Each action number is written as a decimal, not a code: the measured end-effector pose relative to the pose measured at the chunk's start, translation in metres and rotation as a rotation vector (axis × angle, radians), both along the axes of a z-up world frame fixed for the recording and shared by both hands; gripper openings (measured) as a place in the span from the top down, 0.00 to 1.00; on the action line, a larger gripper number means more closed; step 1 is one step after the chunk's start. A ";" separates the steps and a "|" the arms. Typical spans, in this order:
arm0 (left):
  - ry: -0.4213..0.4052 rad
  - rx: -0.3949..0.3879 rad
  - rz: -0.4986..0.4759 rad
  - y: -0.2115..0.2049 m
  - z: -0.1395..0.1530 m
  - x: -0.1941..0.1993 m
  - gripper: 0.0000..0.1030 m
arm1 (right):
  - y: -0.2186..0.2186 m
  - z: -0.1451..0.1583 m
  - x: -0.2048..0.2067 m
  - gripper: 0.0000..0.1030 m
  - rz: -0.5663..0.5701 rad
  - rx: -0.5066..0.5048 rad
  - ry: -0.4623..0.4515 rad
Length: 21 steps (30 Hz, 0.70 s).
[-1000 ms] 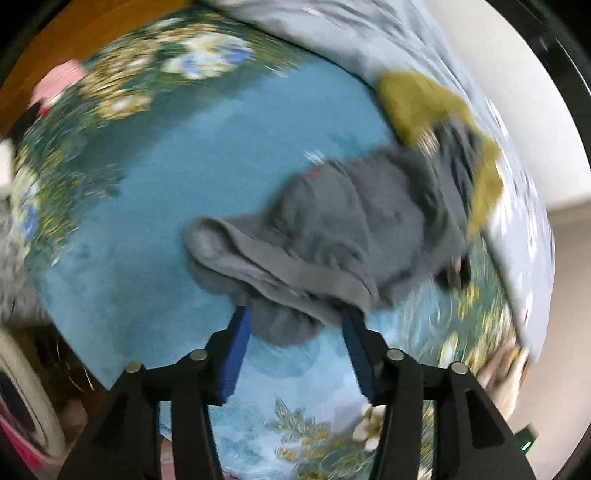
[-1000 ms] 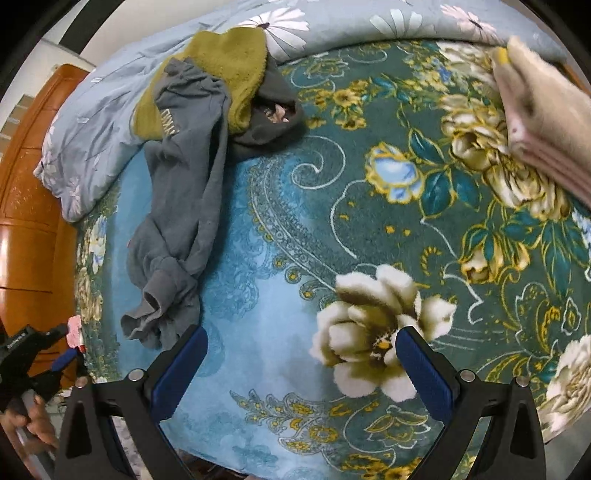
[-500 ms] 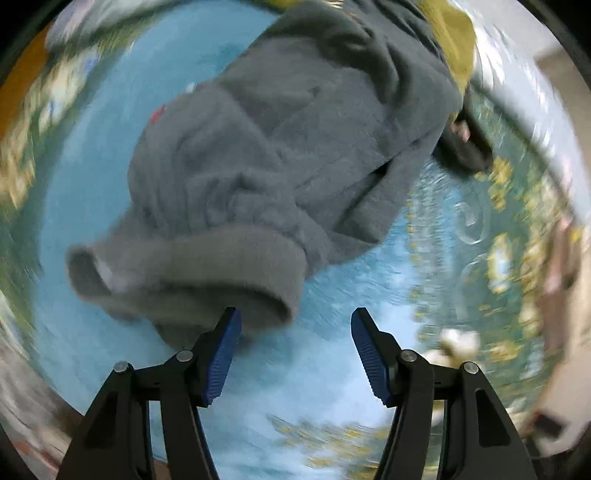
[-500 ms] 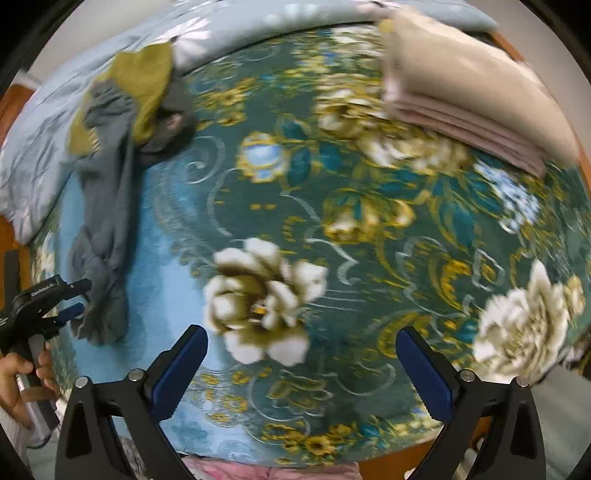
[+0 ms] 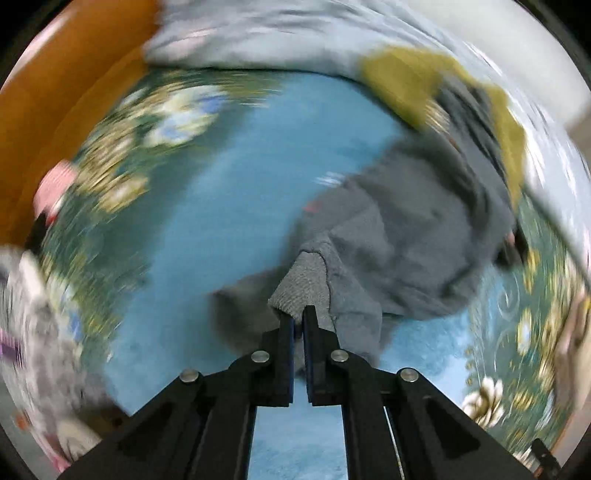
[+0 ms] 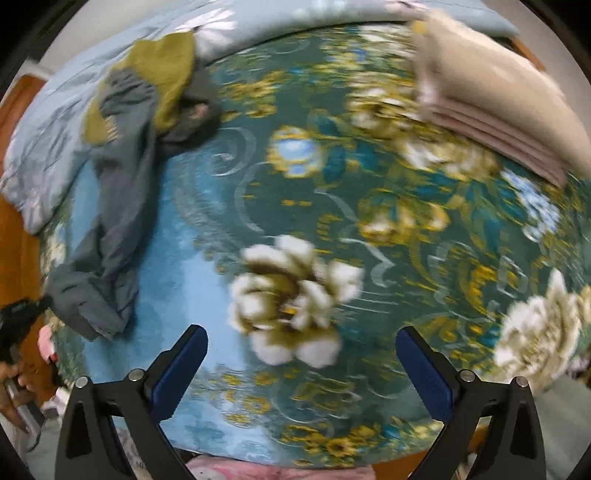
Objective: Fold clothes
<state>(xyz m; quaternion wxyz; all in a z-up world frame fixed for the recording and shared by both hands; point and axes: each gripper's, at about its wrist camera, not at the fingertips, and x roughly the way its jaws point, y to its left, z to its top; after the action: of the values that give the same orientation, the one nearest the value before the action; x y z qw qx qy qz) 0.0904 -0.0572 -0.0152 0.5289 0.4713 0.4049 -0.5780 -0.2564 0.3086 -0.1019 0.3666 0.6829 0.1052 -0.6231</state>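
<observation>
A grey sweatshirt (image 5: 406, 236) lies crumpled on the blue floral bedspread (image 5: 229, 206). My left gripper (image 5: 298, 317) is shut on its ribbed cuff (image 5: 303, 288). The far part of the sweatshirt lies over an olive-yellow garment (image 5: 410, 81). In the right wrist view the grey sweatshirt (image 6: 122, 192) stretches from the olive garment (image 6: 162, 74) down to the left edge, where the left gripper (image 6: 22, 314) holds it. My right gripper (image 6: 301, 365) is open and empty above the bedspread (image 6: 332, 221).
A folded beige and pink stack (image 6: 491, 92) lies at the far right of the bed. A light blue duvet (image 5: 266, 33) is bunched along the far edge. A wooden headboard (image 5: 55, 81) stands to the left. Pink fabric (image 6: 280, 470) lies at the near edge.
My left gripper has closed on the sweatshirt's cuff; half a second ago it was open just before it. The right gripper's view has shifted slightly; it stays open.
</observation>
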 end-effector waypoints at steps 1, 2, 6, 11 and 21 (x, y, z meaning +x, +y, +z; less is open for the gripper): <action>0.008 -0.007 0.041 0.006 0.006 0.020 0.96 | -0.007 0.000 0.005 0.00 0.012 -0.018 -0.009; 0.016 -0.013 0.081 0.012 0.012 0.039 0.96 | -0.014 -0.001 0.010 0.00 0.026 -0.034 -0.020; 0.012 -0.021 0.191 0.036 0.022 0.080 0.96 | -0.034 -0.006 0.030 0.00 0.070 -0.085 -0.070; 0.096 -0.022 0.307 0.049 0.032 0.092 0.99 | -0.035 -0.019 0.034 0.00 0.067 -0.056 -0.106; 0.240 -0.004 0.359 0.021 0.030 0.145 1.00 | -0.053 -0.014 0.040 0.00 0.044 -0.060 -0.103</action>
<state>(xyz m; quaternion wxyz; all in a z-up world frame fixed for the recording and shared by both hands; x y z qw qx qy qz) 0.2351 -0.0359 0.0144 0.5723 0.3185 0.5413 -0.5273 -0.2166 0.2553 -0.1158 0.4056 0.7003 0.0822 -0.5817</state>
